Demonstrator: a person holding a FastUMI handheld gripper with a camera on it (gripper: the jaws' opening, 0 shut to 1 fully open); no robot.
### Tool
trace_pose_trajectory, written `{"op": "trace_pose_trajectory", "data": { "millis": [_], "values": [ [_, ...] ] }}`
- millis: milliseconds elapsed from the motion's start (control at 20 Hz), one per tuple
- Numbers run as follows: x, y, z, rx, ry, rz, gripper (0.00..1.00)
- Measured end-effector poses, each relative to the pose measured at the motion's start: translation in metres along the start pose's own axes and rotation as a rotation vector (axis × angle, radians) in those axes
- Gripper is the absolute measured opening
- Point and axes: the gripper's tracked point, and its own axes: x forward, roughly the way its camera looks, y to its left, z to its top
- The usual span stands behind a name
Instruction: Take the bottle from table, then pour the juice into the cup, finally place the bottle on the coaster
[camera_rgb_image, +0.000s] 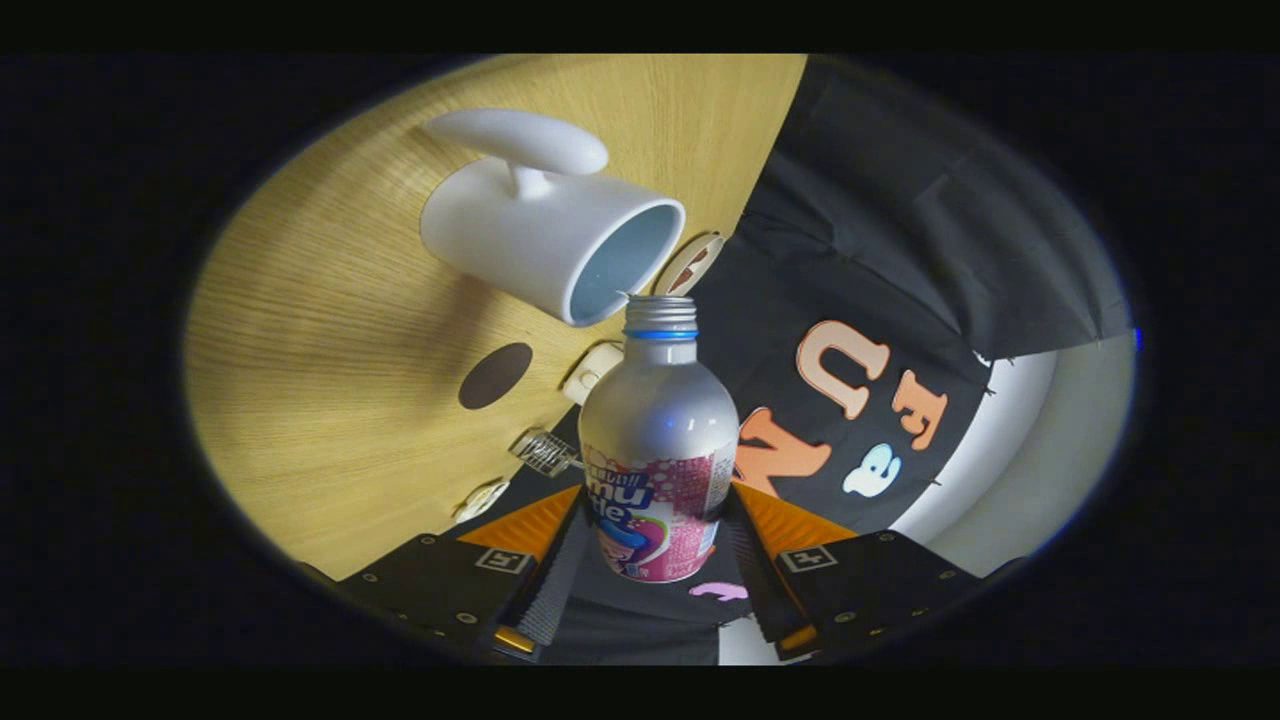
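My gripper (655, 565) is shut on a silvery bottle (660, 420) with a pink label and a blue ring under its uncapped neck. Both fingers press its lower body. The whole view is rolled sideways, so the bottle is tipped relative to the table. Its open mouth is level with the rim of a white cup (545, 235) with a handle, which stands on the wooden table (330, 300); whether it overlaps the rim I cannot tell. No liquid stream is visible. A dark brown round coaster (495, 375) lies flat on the table beside the cup, beyond my left finger.
Along the table's edge by the black cloth wall (900, 230) lie small items: a round disc (690, 262), a white piece (592, 370), a clear ribbed piece (545, 450) and another white piece (480, 497). A white surface (1010, 470) lies past the cloth.
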Motion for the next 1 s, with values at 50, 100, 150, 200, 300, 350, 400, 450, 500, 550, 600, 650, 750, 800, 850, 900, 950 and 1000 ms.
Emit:
{"op": "trace_pose_trajectory", "data": {
  "millis": [50, 100, 150, 200, 300, 350, 400, 450, 500, 550, 600, 650, 750, 800, 850, 900, 950, 1000],
  "values": [
    [-0.002, 0.004, -0.001, 0.037, 0.015, 0.011, 0.75],
    [-0.003, 0.007, -0.002, 0.076, 0.023, 0.02, 0.75],
    [-0.003, 0.01, -0.004, 0.113, 0.031, 0.028, 0.75],
    [-0.004, 0.015, -0.005, 0.15, 0.038, 0.039, 0.75],
    [-0.006, 0.026, -0.005, 0.223, 0.038, 0.055, 0.75],
    [-0.007, 0.029, -0.003, 0.263, 0.035, 0.059, 0.75],
    [-0.008, 0.03, -0.003, 0.304, 0.036, 0.064, 0.75],
    [-0.008, 0.032, -0.003, 0.344, 0.037, 0.065, 0.75],
    [-0.009, 0.034, -0.003, 0.383, 0.041, 0.068, 0.75],
    [-0.01, 0.038, -0.006, 0.422, 0.047, 0.074, 0.75],
    [-0.012, 0.039, -0.007, 0.464, 0.051, 0.079, 0.75],
    [-0.012, 0.042, -0.011, 0.519, 0.068, 0.083, 0.75],
    [-0.014, 0.051, -0.013, 0.65, 0.084, 0.106, 0.76],
    [-0.015, 0.055, -0.013, 0.699, 0.087, 0.117, 0.75],
    [-0.013, 0.056, -0.015, 0.736, 0.101, 0.12, 0.75],
    [-0.014, 0.057, -0.016, 0.776, 0.106, 0.121, 0.75],
    [-0.012, 0.06, -0.016, 0.826, 0.111, 0.129, 0.76],
    [-0.012, 0.061, -0.016, 0.879, 0.111, 0.135, 0.76]
  ]
}}
